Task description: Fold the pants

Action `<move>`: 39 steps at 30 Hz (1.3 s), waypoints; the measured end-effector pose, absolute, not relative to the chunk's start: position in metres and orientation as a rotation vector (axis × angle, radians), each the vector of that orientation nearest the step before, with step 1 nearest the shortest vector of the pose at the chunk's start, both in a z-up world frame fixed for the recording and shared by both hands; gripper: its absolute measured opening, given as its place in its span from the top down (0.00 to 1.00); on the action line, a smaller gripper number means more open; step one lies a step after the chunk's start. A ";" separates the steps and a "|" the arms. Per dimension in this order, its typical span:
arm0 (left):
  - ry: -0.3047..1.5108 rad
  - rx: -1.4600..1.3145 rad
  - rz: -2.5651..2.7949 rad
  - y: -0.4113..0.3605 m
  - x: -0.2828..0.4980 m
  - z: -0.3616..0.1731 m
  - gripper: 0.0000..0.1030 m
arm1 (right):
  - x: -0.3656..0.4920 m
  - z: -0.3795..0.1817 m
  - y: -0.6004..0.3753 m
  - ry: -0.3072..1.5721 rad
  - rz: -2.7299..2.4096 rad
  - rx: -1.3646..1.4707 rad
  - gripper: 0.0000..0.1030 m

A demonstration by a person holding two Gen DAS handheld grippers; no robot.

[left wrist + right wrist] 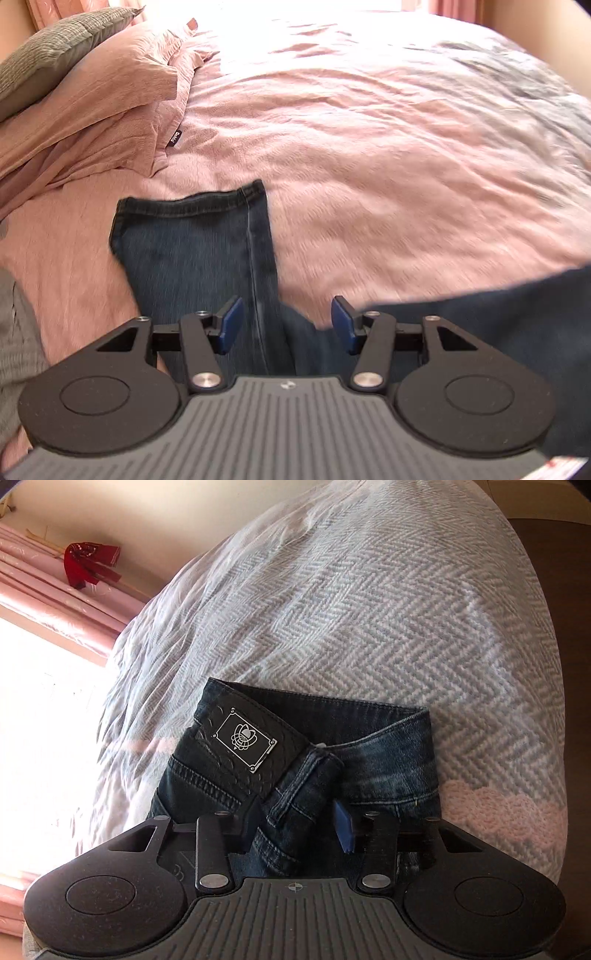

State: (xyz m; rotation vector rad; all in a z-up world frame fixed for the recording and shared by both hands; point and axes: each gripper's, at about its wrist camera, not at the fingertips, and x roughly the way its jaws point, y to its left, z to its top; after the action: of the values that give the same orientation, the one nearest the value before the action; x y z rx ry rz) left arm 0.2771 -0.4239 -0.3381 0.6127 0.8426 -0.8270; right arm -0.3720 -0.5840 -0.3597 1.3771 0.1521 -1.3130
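Dark blue jeans lie on a bed. In the left wrist view a jeans leg stretches away from me, its hem flat on the pink blanket. My left gripper hovers open over that leg, with denim showing between the blue pads. In the right wrist view the waistband with a black leather patch rests on a grey herringbone cover. My right gripper stands open just above the waist, straddling a belt loop; whether the pads touch the denim is unclear.
Pink pillows and a grey cushion are piled at the back left of the left wrist view. A grey cloth lies at the left edge. Pink curtains, a red tie-back and a bright window are left of the bed.
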 end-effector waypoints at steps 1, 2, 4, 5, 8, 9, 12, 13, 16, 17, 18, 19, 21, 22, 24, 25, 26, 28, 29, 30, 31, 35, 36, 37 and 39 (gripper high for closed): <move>0.854 0.641 -0.808 -0.436 0.283 -0.347 0.53 | -0.372 -0.360 -0.584 0.160 -1.311 1.373 0.60; 0.870 0.668 -0.779 -0.447 0.291 -0.358 0.53 | -0.371 -0.360 -0.585 0.168 -1.310 1.368 0.60; 0.901 0.693 -0.755 -0.457 0.304 -0.375 0.63 | -0.371 -0.361 -0.585 0.170 -1.308 1.364 0.60; 0.914 0.693 -0.748 -0.459 0.310 -0.380 0.72 | -0.371 -0.360 -0.585 0.174 -1.307 1.361 0.60; 0.917 0.568 -0.711 -0.440 0.327 -0.364 0.98 | -0.372 -0.355 -0.587 0.213 -1.329 1.324 0.94; 0.908 0.498 -0.698 -0.426 0.333 -0.349 0.98 | -0.373 -0.351 -0.588 0.208 -1.324 1.317 0.94; 0.858 0.317 -0.596 -0.364 0.355 -0.300 0.99 | -0.372 -0.331 -0.592 0.235 -1.300 1.258 0.95; 0.852 0.256 -0.545 -0.336 0.363 -0.284 0.99 | -0.374 -0.323 -0.593 0.231 -1.294 1.251 0.95; 0.893 0.046 -0.410 -0.237 0.380 -0.243 0.99 | -0.384 -0.295 -0.595 0.201 -1.241 1.249 0.95; 0.905 -0.009 -0.386 -0.205 0.378 -0.235 0.99 | -0.386 -0.287 -0.595 0.209 -1.222 1.246 0.95; 0.916 -0.039 -0.370 -0.178 0.372 -0.230 0.98 | -0.387 -0.280 -0.595 0.221 -1.198 1.237 0.95; 0.924 -0.063 -0.365 -0.155 0.363 -0.230 0.98 | -0.388 -0.275 -0.594 0.236 -1.171 1.223 0.96; 0.945 -0.080 -0.341 -0.120 0.340 -0.241 0.98 | -0.390 -0.271 -0.589 0.282 -1.167 1.195 0.96; 0.968 -0.090 -0.311 -0.105 0.328 -0.253 0.98 | -0.392 -0.275 -0.586 0.301 -1.175 1.200 0.96; 1.036 -0.137 -0.226 -0.079 0.309 -0.286 0.99 | -0.401 -0.293 -0.580 0.326 -1.218 1.246 0.96; 1.067 -0.160 -0.195 -0.069 0.301 -0.304 0.99 | -0.405 -0.305 -0.578 0.346 -1.240 1.267 0.95; 1.098 -0.185 -0.180 -0.059 0.294 -0.322 0.99 | -0.407 -0.317 -0.577 0.375 -1.262 1.280 0.95; 1.142 -0.264 -0.145 -0.042 0.286 -0.345 0.98 | -0.408 -0.337 -0.579 0.420 -1.278 1.298 0.95; 1.135 -0.317 -0.147 -0.036 0.284 -0.349 0.98 | -0.408 -0.341 -0.581 0.416 -1.278 1.303 0.95; 1.127 -0.354 -0.153 -0.030 0.284 -0.349 0.96 | -0.406 -0.342 -0.583 0.412 -1.279 1.303 0.95; 1.122 -0.385 -0.157 -0.026 0.285 -0.348 0.92 | -0.404 -0.341 -0.584 0.415 -1.276 1.295 0.95; 1.088 -0.413 -0.169 -0.022 0.293 -0.340 0.88 | -0.402 -0.333 -0.589 0.448 -1.250 1.255 0.95; 1.072 -0.393 -0.176 -0.022 0.295 -0.337 1.00 | -0.403 -0.331 -0.589 0.441 -1.245 1.260 0.95; 1.062 -0.369 -0.184 -0.023 0.298 -0.333 1.00 | -0.403 -0.328 -0.590 0.434 -1.239 1.259 0.95; 1.032 -0.347 -0.225 -0.024 0.299 -0.320 1.00 | -0.401 -0.318 -0.593 0.437 -1.218 1.238 0.95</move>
State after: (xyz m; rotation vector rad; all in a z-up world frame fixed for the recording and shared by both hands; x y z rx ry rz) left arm 0.2991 -0.0241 -0.3204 -0.3465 1.0321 -0.2254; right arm -0.4010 -0.5931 -0.3179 1.2376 0.4370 -1.2185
